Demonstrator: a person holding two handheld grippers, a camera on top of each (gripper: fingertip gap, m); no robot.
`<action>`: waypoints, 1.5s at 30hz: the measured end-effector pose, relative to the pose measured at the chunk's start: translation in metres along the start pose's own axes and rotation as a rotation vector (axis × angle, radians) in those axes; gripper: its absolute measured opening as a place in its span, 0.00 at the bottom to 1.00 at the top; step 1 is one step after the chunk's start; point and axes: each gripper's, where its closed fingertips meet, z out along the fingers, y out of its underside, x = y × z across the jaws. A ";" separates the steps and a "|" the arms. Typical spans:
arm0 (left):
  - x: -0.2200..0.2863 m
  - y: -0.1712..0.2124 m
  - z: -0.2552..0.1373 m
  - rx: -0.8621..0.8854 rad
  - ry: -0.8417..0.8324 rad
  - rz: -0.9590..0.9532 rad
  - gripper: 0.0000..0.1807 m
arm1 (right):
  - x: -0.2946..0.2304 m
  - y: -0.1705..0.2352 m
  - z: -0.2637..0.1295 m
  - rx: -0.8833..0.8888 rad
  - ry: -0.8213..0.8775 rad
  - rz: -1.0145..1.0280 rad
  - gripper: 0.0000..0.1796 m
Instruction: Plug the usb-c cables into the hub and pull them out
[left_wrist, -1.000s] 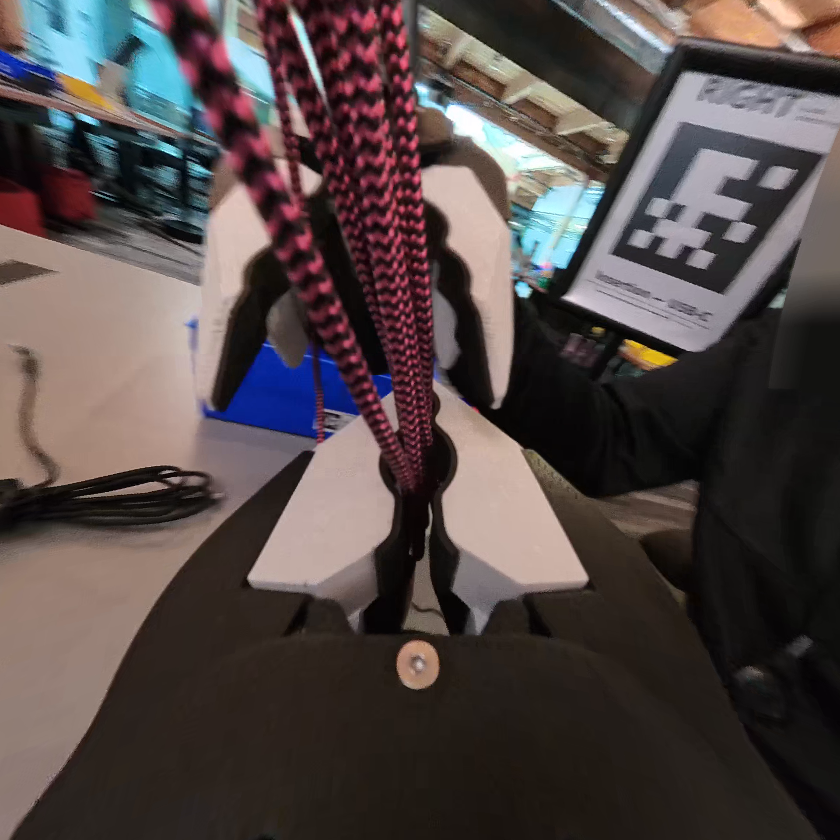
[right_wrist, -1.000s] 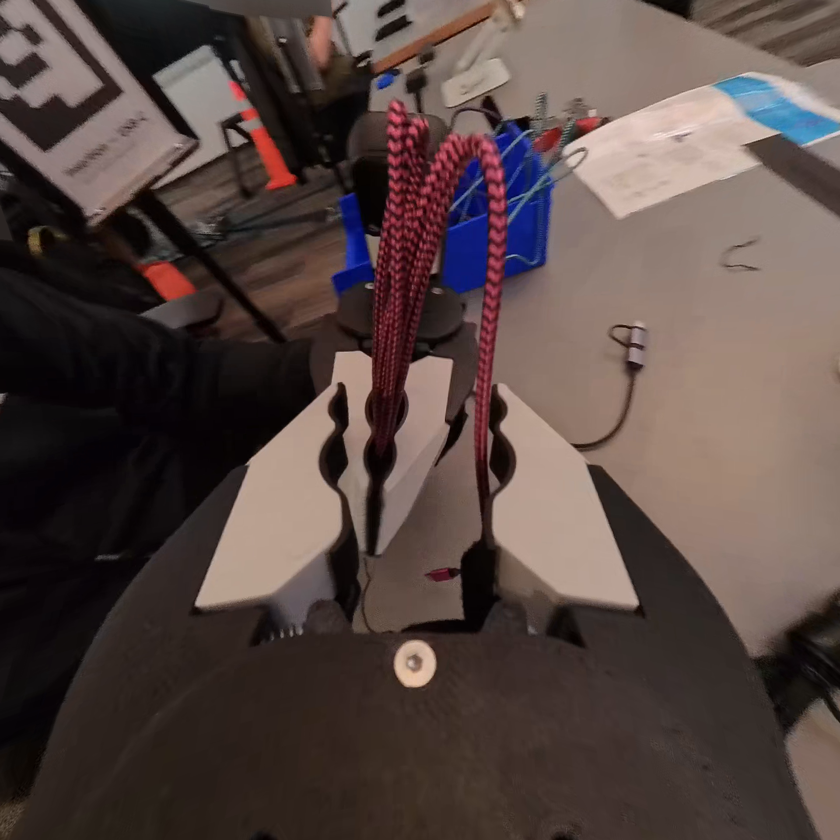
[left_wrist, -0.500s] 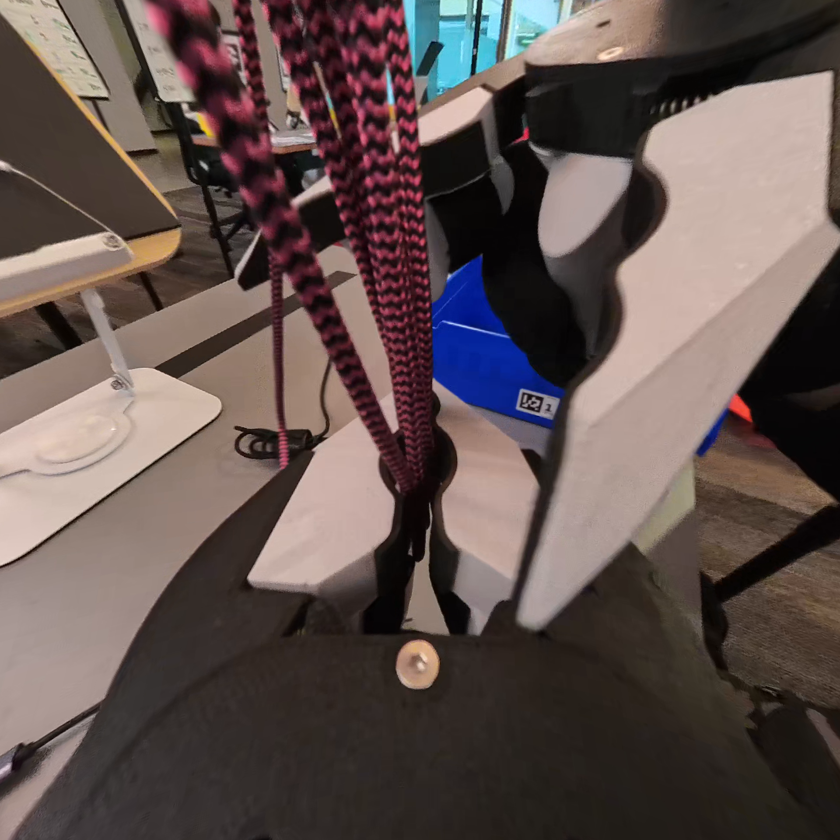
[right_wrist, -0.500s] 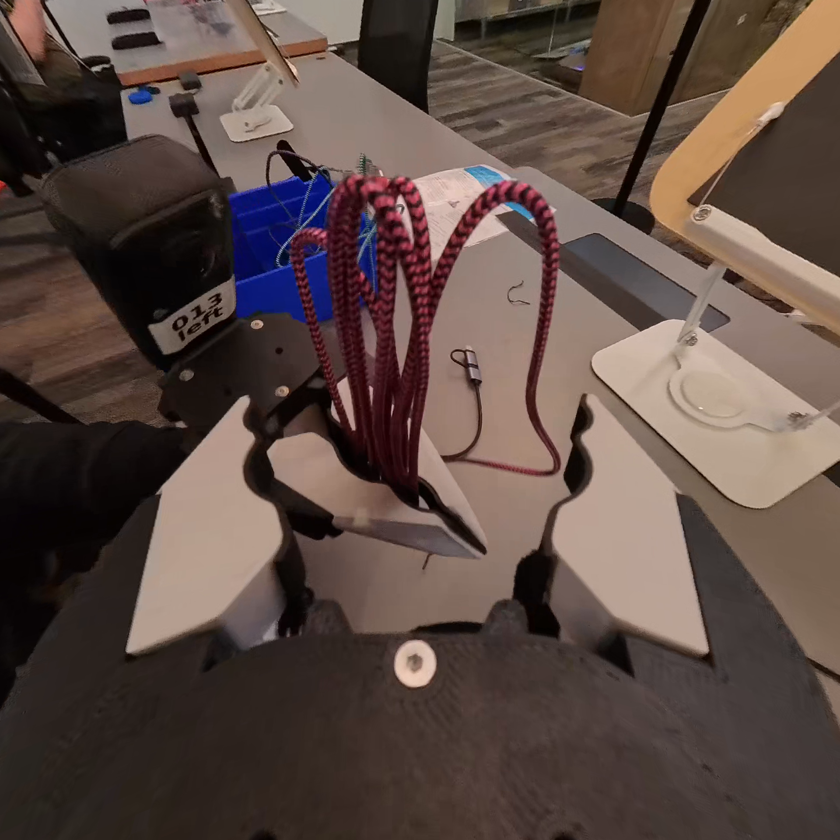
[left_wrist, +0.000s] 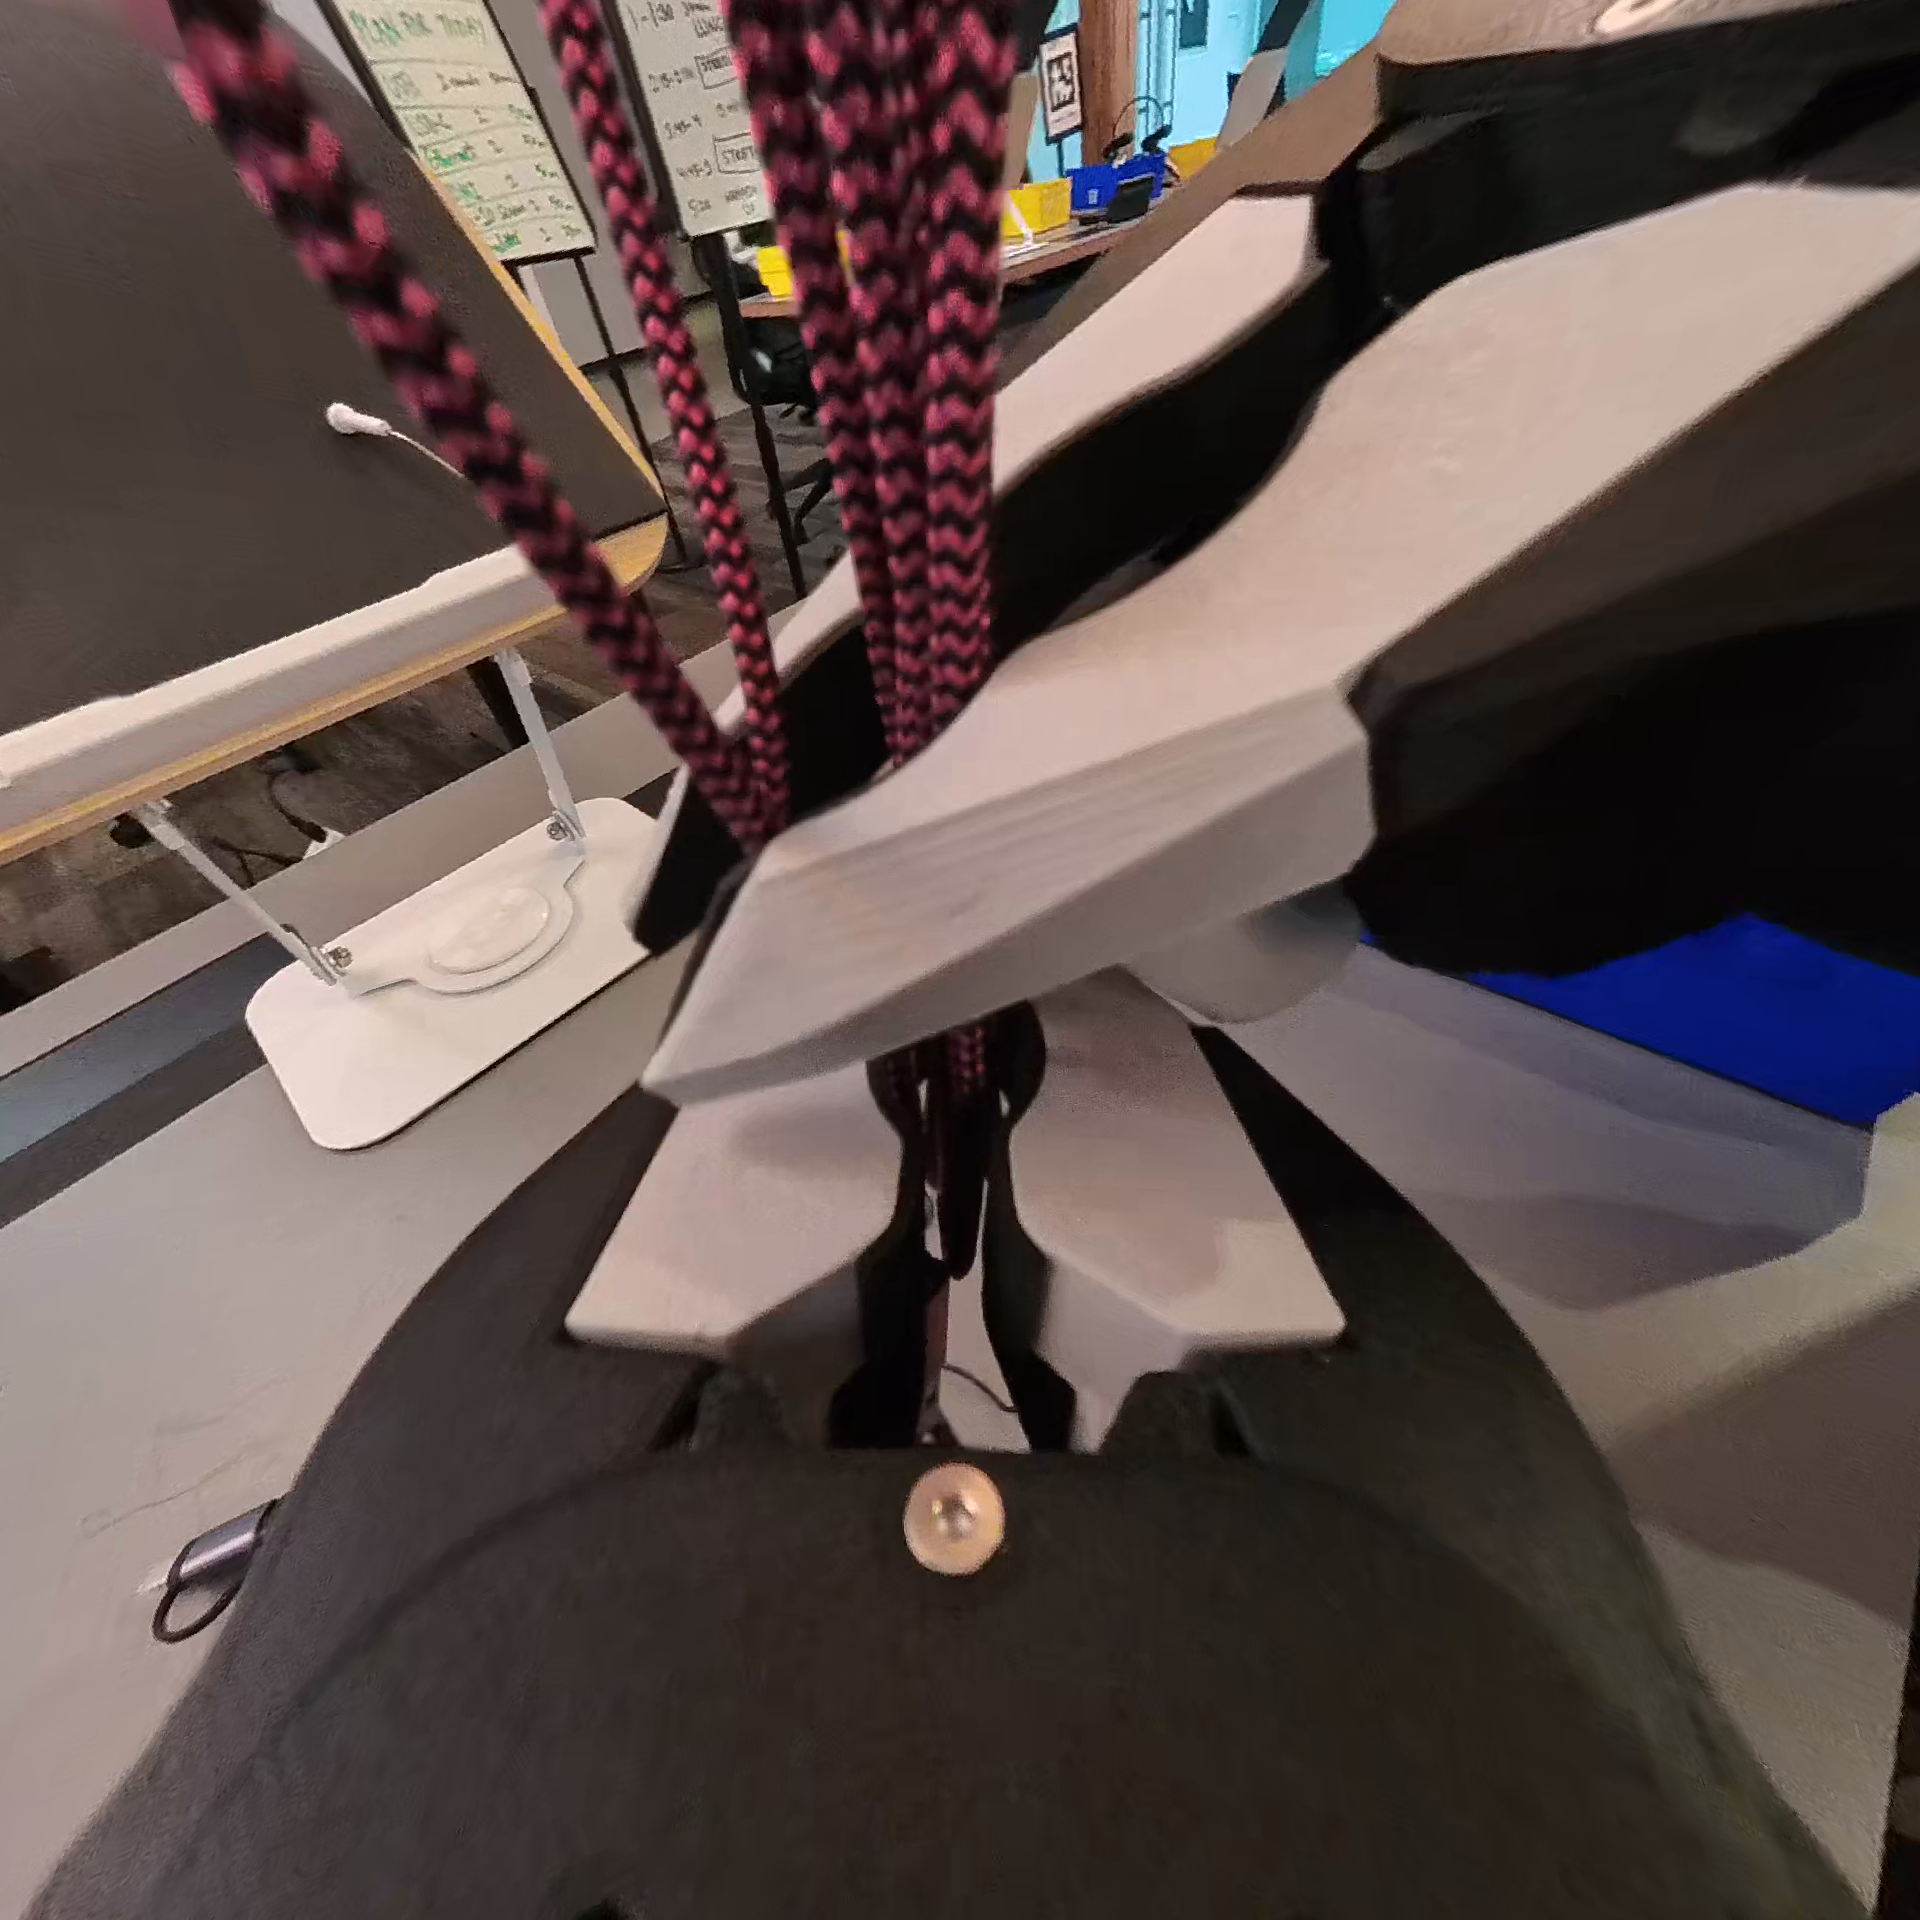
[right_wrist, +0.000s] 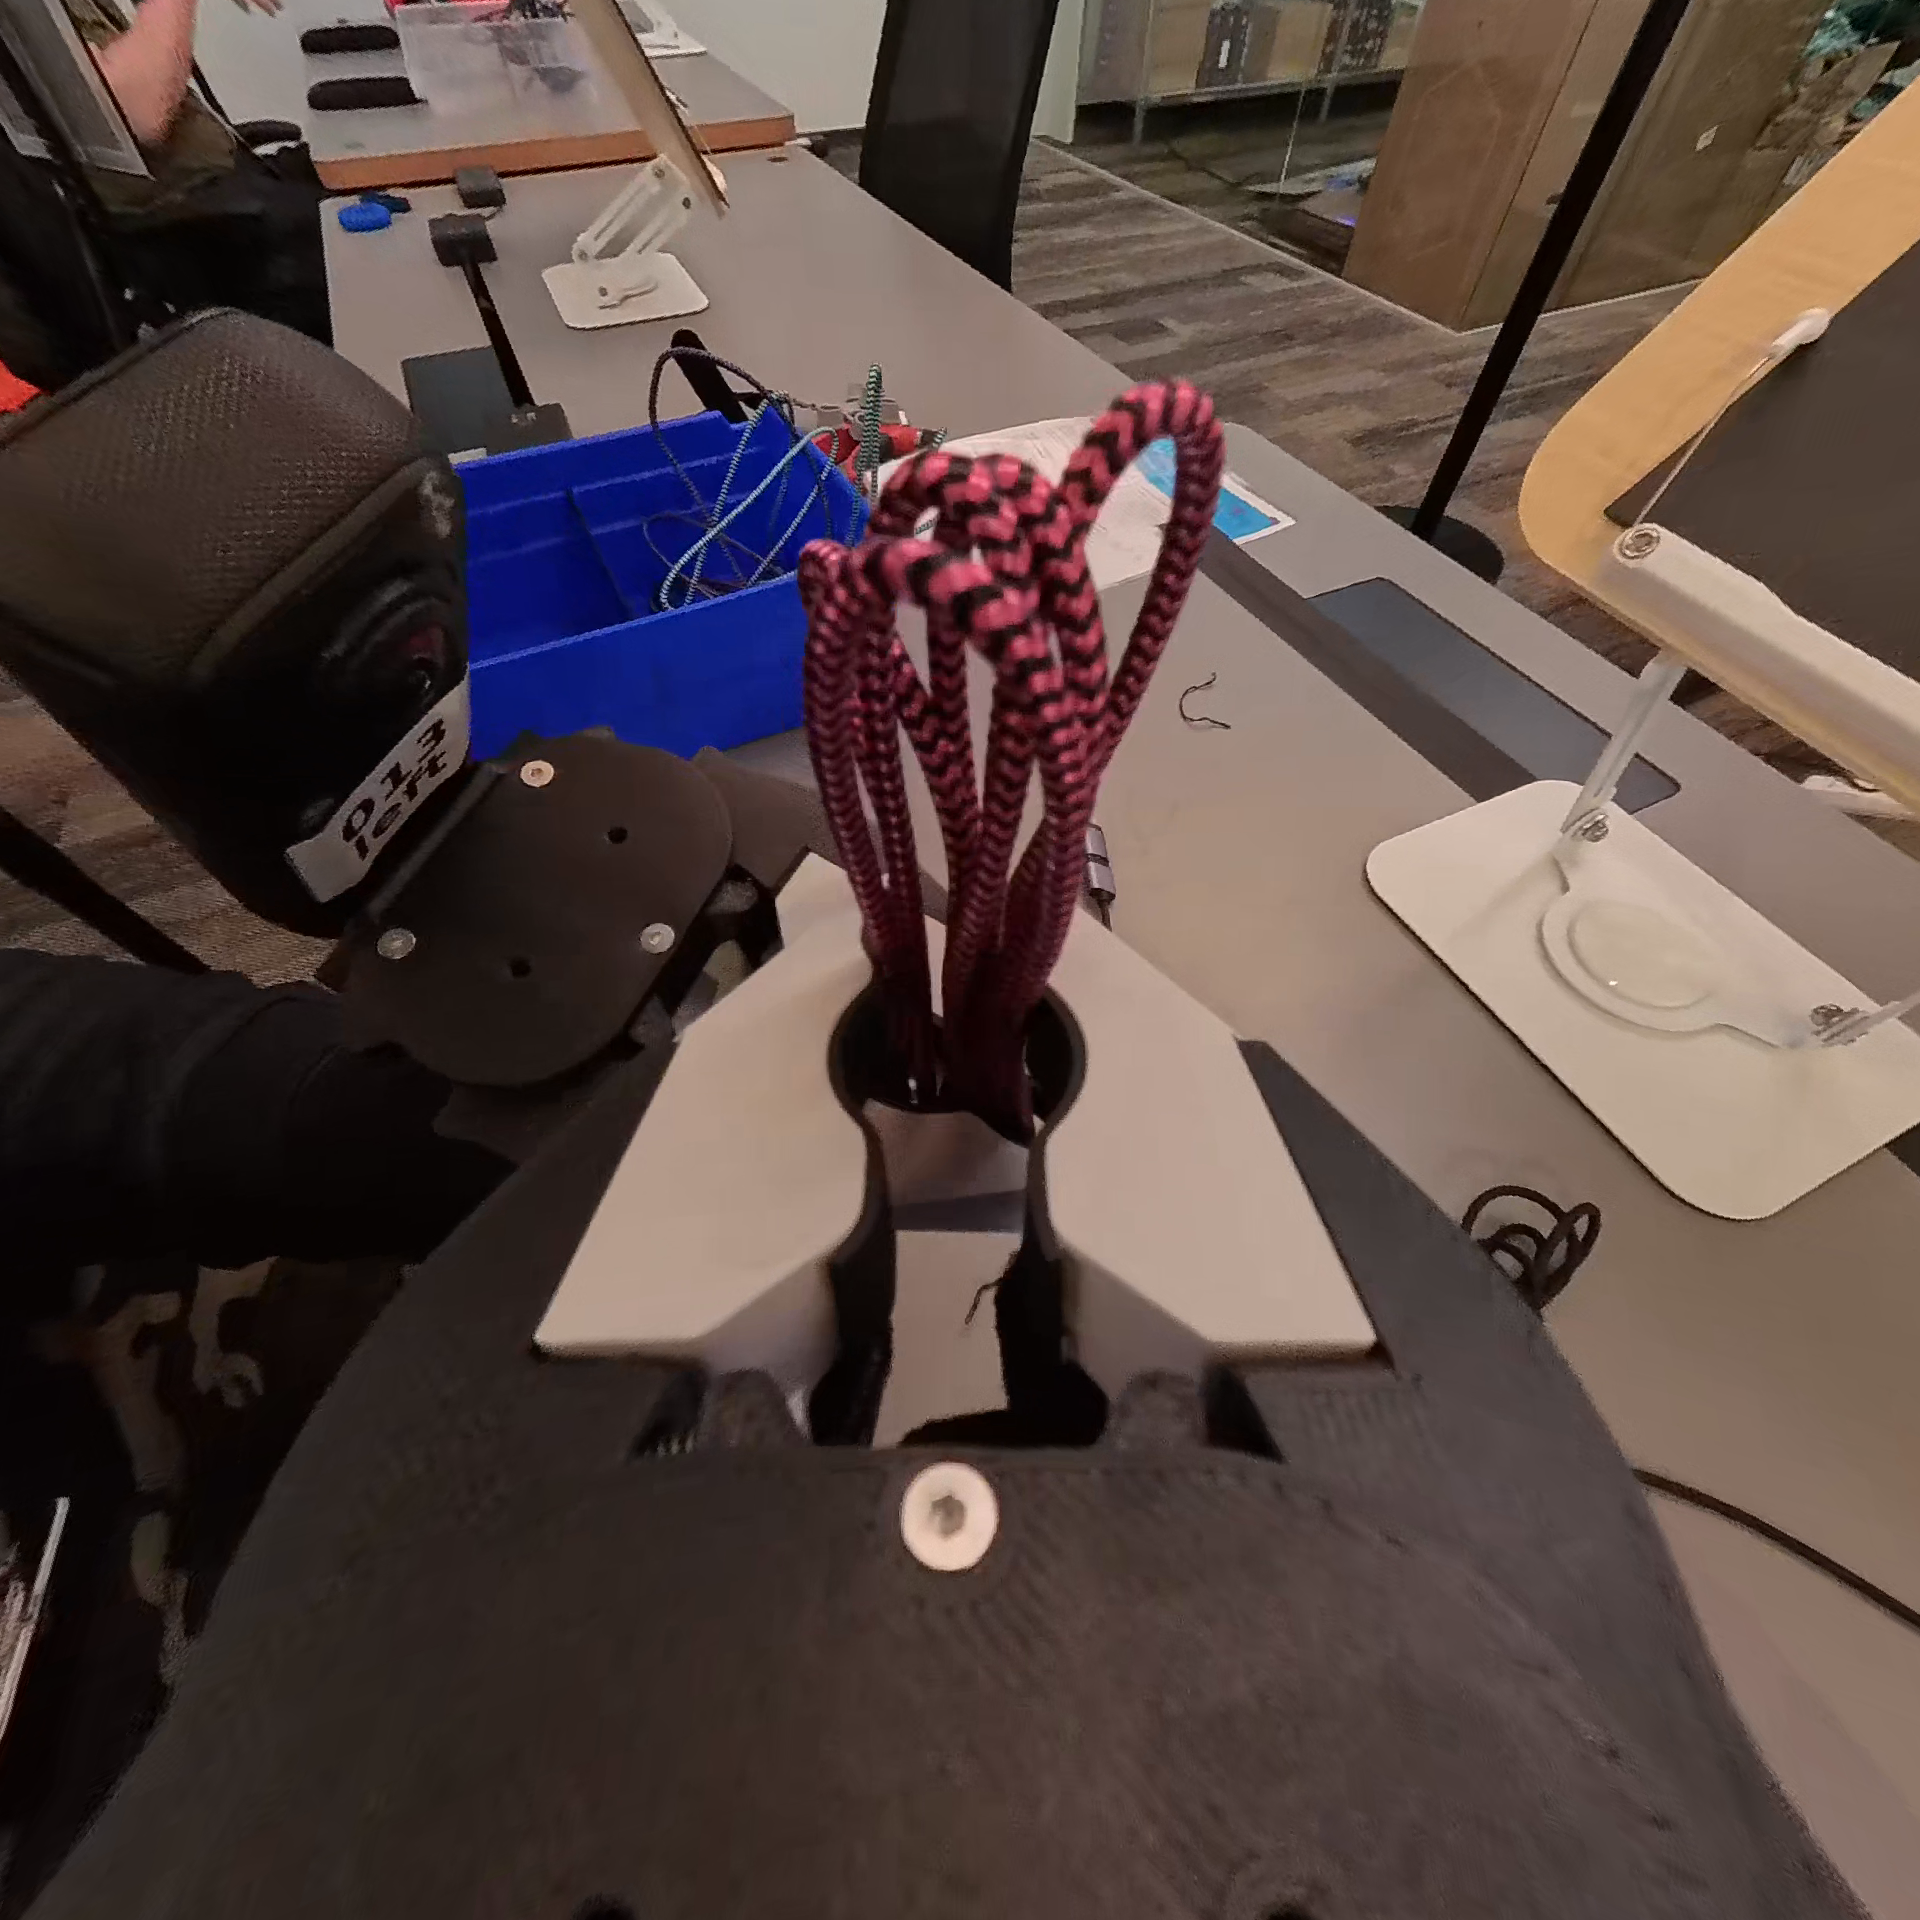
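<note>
Here the looped bundle of pink-and-black braided cable (right_wrist: 997, 727) was pinched in the closed jaws of the left gripper (left_wrist: 951, 1174), low among the strands. Just above, the right gripper (right_wrist: 951, 1070) was closed round the same bundle in the round notch between its fingers. With both grips stacked so close, a snag or twisted loop was judged likely if the tools were drawn apart unevenly, and the plug ends, which could not be seen, might have whipped free. A small grey hub (left_wrist: 213, 1558) lay on the grey table (right_wrist: 1299, 831) beside the left tool. Beyond, a white stand base (right_wrist: 1621, 987) narrowed the room to the right, and a blue bin (right_wrist: 623, 634) bounded the far left; open table was left between.
</note>
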 end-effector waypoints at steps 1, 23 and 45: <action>0.000 0.000 0.000 -0.002 0.000 0.001 0.00 | -0.001 0.000 0.000 0.003 -0.007 0.001 0.07; -0.004 -0.017 -0.026 0.050 -0.139 0.139 0.30 | 0.025 -0.015 -0.016 0.095 0.049 0.081 0.02; -0.017 -0.008 -0.003 -0.029 -0.163 0.121 0.40 | 0.036 -0.010 -0.015 0.127 0.100 0.173 0.02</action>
